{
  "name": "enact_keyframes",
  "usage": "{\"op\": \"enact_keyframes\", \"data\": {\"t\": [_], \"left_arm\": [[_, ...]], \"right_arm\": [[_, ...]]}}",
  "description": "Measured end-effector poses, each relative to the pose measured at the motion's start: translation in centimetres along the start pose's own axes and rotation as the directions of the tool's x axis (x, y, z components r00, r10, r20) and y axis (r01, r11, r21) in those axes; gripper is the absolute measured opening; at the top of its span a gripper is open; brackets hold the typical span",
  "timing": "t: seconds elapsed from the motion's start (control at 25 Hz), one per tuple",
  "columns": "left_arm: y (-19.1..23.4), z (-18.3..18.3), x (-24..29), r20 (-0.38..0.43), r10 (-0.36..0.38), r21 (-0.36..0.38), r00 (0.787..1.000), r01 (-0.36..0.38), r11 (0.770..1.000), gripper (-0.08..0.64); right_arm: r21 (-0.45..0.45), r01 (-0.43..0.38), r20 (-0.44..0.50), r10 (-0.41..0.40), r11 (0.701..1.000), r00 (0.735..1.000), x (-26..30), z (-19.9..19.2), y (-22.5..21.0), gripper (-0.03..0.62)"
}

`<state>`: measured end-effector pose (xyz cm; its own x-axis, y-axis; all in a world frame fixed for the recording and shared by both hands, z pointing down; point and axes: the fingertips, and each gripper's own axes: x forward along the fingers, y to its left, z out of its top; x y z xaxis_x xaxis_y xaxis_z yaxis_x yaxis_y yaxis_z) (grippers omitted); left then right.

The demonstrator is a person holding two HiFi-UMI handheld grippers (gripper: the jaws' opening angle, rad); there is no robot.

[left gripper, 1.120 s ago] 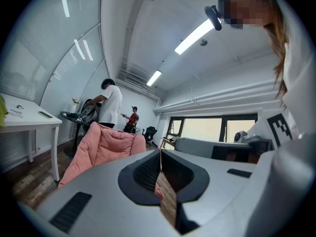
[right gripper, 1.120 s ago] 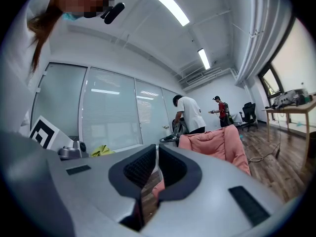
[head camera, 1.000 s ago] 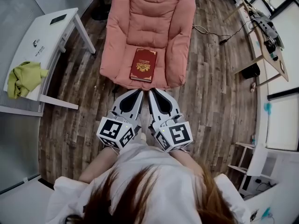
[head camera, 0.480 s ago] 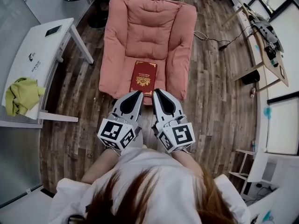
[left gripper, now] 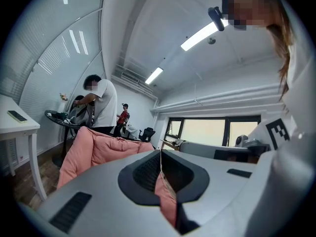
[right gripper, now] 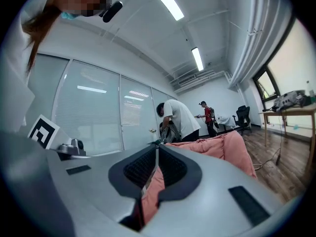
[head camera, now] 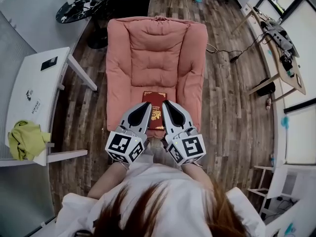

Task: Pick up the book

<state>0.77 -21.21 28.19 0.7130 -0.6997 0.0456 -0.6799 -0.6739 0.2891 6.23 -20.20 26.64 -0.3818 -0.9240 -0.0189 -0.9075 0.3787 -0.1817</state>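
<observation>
A dark red book (head camera: 156,105) with a gold emblem lies flat on the seat of a pink armchair (head camera: 154,53). Both grippers are held side by side, level, pointing at the chair. In the head view the left gripper (head camera: 147,104) covers the book's near left part and the right gripper (head camera: 166,103) its near right part. Both pairs of jaws are shut with nothing between them. In the left gripper view the left gripper (left gripper: 161,155) shows only pink cushion (left gripper: 94,149) beyond it. The right gripper (right gripper: 157,150) likewise faces the cushion (right gripper: 222,144). Whether either tip touches the book is hidden.
A white table (head camera: 34,90) stands at the left with a green cloth (head camera: 25,138) and a phone (head camera: 49,63). A wooden desk (head camera: 284,48) and a floor cable (head camera: 232,53) are at the right. A person in a white shirt (left gripper: 101,105) stands behind the chair.
Both grippers have moved forward together toward the armchair. Their tips were short of the seat's front edge before and now lie over the near half of the book.
</observation>
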Motion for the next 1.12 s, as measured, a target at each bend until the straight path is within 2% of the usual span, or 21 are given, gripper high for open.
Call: {"op": "enact_keyframes", "data": {"t": [0.44,0.68,0.84,1.12], "left_arm": [[5.9,1.8,6.5,-0.030,-0.057,0.004,0.998,0.057,0.998,0.005],[6.9,0.0,7.4,-0.075,-0.039,-0.030,0.996,0.037,0.999,0.005],[7.4,-0.3,8.1,-0.084,-0.023,-0.015,0.996,0.022,1.000,0.005],[8.7,-4.1,8.2,-0.133,0.047,-0.051,0.990,-0.054,0.997,0.006]], "right_arm": [[0.012,0.070,0.001,-0.070,0.997,0.998,7.8,0.3,-3.4,0.037],[0.056,0.082,-0.057,-0.079,0.995,0.995,8.5,-1.6,-4.6,0.037],[0.034,0.075,-0.072,-0.073,0.997,0.995,9.2,-2.4,-5.6,0.037],[0.026,0.088,-0.142,-0.083,0.996,0.986,9.0,-5.3,-7.5,0.037]]}}
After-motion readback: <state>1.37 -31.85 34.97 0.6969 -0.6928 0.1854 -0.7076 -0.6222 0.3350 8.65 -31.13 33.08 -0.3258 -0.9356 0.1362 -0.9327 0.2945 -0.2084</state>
